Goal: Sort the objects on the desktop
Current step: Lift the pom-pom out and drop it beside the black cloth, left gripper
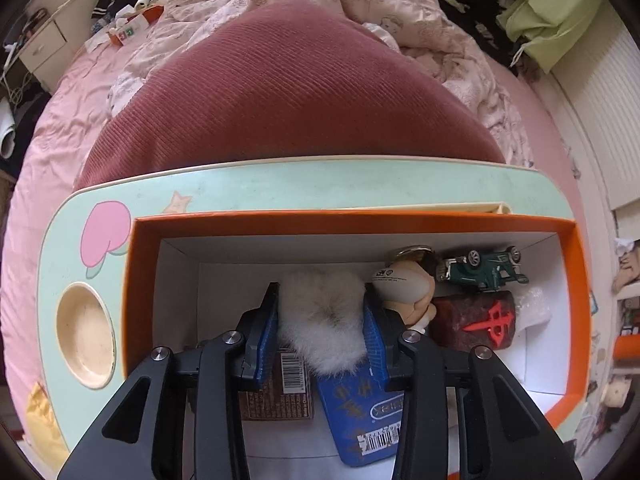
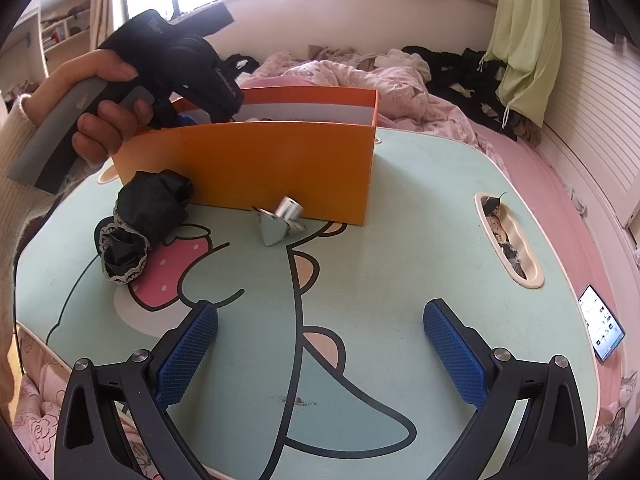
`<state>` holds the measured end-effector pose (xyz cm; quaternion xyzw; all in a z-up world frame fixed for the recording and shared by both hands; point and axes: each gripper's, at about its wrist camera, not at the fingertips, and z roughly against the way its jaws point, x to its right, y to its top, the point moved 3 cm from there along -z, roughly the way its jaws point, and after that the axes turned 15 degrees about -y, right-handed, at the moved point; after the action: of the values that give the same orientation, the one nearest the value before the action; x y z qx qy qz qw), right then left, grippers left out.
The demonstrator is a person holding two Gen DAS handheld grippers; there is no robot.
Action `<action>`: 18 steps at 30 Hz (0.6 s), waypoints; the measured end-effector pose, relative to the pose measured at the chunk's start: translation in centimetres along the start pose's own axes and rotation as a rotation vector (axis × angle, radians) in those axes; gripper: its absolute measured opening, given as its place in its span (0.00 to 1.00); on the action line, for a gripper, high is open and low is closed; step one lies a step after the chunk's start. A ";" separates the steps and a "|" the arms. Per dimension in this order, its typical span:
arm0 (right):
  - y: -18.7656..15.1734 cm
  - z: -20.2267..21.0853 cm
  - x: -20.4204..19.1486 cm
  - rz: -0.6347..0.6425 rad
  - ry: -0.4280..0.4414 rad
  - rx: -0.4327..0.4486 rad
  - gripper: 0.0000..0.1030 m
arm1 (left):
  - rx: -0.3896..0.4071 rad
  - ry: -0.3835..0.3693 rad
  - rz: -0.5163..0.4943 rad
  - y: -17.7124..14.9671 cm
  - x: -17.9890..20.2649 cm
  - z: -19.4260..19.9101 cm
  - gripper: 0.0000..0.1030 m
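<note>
The fluffy white fur pompom [image 1: 322, 316] sits pinched between the blue ribbed pads of the left gripper [image 1: 320, 320], inside the orange cardboard box with white inner walls [image 1: 152, 224]; the jaws are drawn close and clenched on the fur, which bulges out above and below them.

Only the left wrist view looks into the box: beside the pompom lie a small beige figurine head with a ring [image 1: 404, 284], a green toy car on its roof [image 1: 480, 266], a dark red block with a red character [image 1: 476, 320], a blue printed card [image 1: 356, 408] and a brown barcoded packet [image 1: 280, 392] — the last two are partly hidden by the gripper's black frame.

The right wrist view shows the box only from outside, standing on the mint-green cartoon-printed lap table [image 2: 400, 240], with a person's hand [image 2: 102, 120] holding the left gripper over its near corner, fingertips hidden behind the wall. The right gripper [image 2: 320, 344] hangs wide open above the tabletop, gripping nothing. Near the box wall lie a black lace-trimmed scrunchie [image 2: 140, 220] and a small silver metal piece [image 2: 280, 220] whose exact form is hard to make out.
</note>
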<state>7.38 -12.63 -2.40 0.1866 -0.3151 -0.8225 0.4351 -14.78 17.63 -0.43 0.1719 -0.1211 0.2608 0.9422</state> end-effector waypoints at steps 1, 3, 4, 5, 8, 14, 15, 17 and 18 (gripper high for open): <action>-0.1 0.0 0.1 -0.001 0.000 -0.001 1.00 | 0.019 -0.034 -0.003 0.1 -0.1 0.7 0.38; -0.1 0.0 0.1 -0.004 -0.002 -0.001 1.00 | 0.091 -0.092 -0.027 -0.4 0.1 3.4 0.38; -0.1 0.0 0.0 -0.005 -0.002 -0.001 1.00 | 0.120 -0.112 -0.044 -0.6 0.4 4.5 0.38; -0.1 0.0 0.0 -0.005 -0.003 -0.001 1.00 | 0.155 -0.142 -0.070 -1.2 0.8 6.1 0.38; -0.1 -0.1 0.1 -0.007 -0.004 0.000 1.00 | 0.235 -0.239 -0.138 -3.6 1.6 10.4 0.38; -0.2 -0.1 0.0 -0.010 -0.006 0.000 1.00 | 0.266 -0.277 -0.237 -10.2 0.4 12.5 0.38; -0.1 -0.1 -0.1 -0.010 -0.007 0.000 1.00 | 0.266 -0.267 -0.246 -11.5 -0.2 12.1 0.38; -0.1 -0.1 0.0 -0.011 -0.007 0.000 1.00 | 0.262 -0.218 -0.271 -12.8 -0.7 11.1 0.38; -0.1 -0.1 0.0 -0.012 -0.007 0.000 1.00 | 0.255 -0.176 -0.280 -13.5 -1.0 10.3 0.38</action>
<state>7.38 -12.58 -2.56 0.1855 -0.3153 -0.8258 0.4293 -9.85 2.37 5.11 0.3270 -0.1438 0.1243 0.9257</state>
